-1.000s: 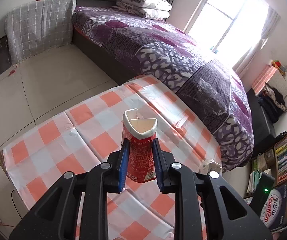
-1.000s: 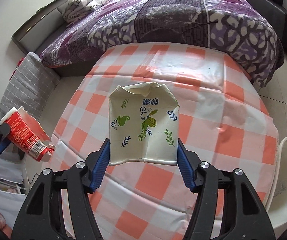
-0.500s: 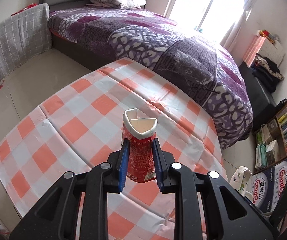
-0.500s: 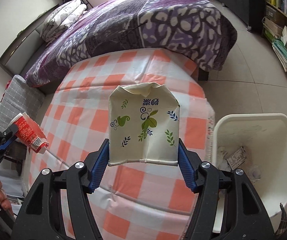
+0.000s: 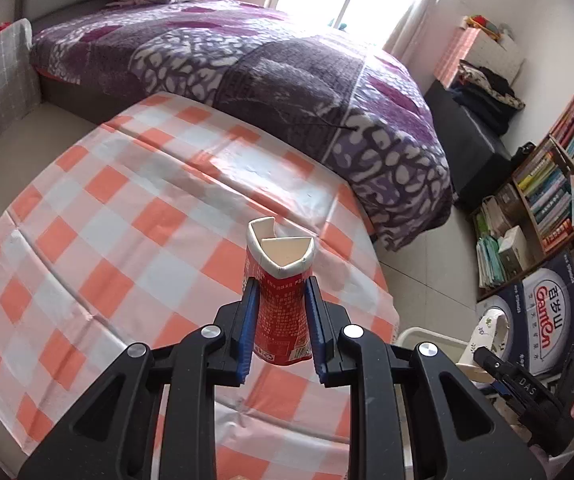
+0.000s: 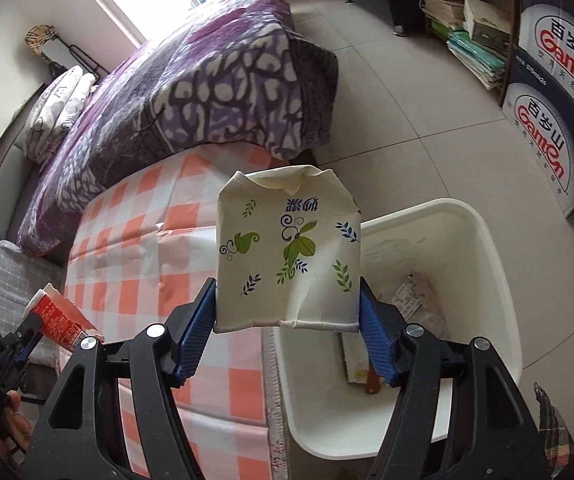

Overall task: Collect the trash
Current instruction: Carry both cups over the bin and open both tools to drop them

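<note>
left gripper (image 5: 280, 309): pinching crushed red paper cup (image 5: 281, 300) | right gripper (image 6: 287, 334): jaws opening, flattened white leaf-print paper cup (image 6: 287, 248) between them | white plastic bin (image 6: 499, 264): right of checked table (image 6: 147, 216)

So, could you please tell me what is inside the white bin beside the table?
The white bin holds some paper scraps and a flat printed packet on its floor. The flattened paper cup and right gripper cover its near-left part.
</note>
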`<state>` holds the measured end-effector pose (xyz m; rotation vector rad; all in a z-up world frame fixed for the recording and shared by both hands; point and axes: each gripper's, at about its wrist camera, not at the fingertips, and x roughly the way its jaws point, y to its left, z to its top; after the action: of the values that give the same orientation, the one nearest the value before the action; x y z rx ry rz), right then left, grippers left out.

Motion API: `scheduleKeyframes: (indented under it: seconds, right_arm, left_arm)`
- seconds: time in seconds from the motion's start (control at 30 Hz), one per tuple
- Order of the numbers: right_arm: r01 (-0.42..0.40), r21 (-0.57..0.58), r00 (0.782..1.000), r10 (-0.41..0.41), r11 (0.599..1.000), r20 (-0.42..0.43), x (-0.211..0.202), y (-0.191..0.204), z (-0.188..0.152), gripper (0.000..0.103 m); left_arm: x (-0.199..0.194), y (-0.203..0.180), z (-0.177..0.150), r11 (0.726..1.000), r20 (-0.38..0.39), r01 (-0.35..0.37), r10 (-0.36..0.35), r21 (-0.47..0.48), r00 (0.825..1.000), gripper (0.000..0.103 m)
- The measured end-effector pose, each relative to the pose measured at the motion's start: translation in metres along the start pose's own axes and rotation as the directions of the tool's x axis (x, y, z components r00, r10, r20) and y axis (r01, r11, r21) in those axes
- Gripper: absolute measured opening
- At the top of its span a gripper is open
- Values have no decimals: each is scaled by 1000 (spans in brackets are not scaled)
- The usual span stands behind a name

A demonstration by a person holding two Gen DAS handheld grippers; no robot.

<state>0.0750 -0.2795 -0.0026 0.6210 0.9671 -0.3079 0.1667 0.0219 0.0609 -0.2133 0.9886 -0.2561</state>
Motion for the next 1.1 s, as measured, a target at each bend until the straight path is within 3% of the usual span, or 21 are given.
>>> scheduleKeyframes:
  seconds: [0.13, 0.3, 0.5, 0.73, 0.77, 0.87, 0.97, 1.1]
  right_arm:
    - [69, 12, 997, -69, 998, -31, 0, -22, 0, 67]
    - [131, 59, 990, -128, 990, -52, -4, -52, 0, 79]
    - [113, 193, 994, -107, 975, -37, -20, -97, 4, 84]
    - [73, 303, 994, -94, 950, 53, -47, -135, 4, 86]
    - [67, 313, 993, -93, 947, 67, -50, -137, 4, 86]
    - [55, 314, 987, -99, 948, 128, -62, -143, 6, 86]
    - [100, 268, 964, -160, 958, 212, -80, -136, 5, 86]
    - [168, 220, 905, -239, 961, 352, -106, -119, -3, 96]
  left_arm:
    - [9, -33, -10, 998, -44, 61, -59, 36, 997, 24]
    - [17, -82, -29, 983, -100, 145, -134, 109, 986, 24]
    - [36, -131, -58, 957, -201, 239, -205, 162, 958, 24]
    - [58, -173, -83, 931, -289, 323, -267, 168, 919, 26]
    - [61, -176, -86, 926, -304, 340, -281, 163, 910, 28]
    - [67, -181, -92, 917, -332, 379, -321, 126, 887, 60]
    - [64, -177, -90, 917, -318, 385, -335, 107, 887, 64]
    - [45, -164, -82, 943, -237, 303, -266, 137, 935, 78]
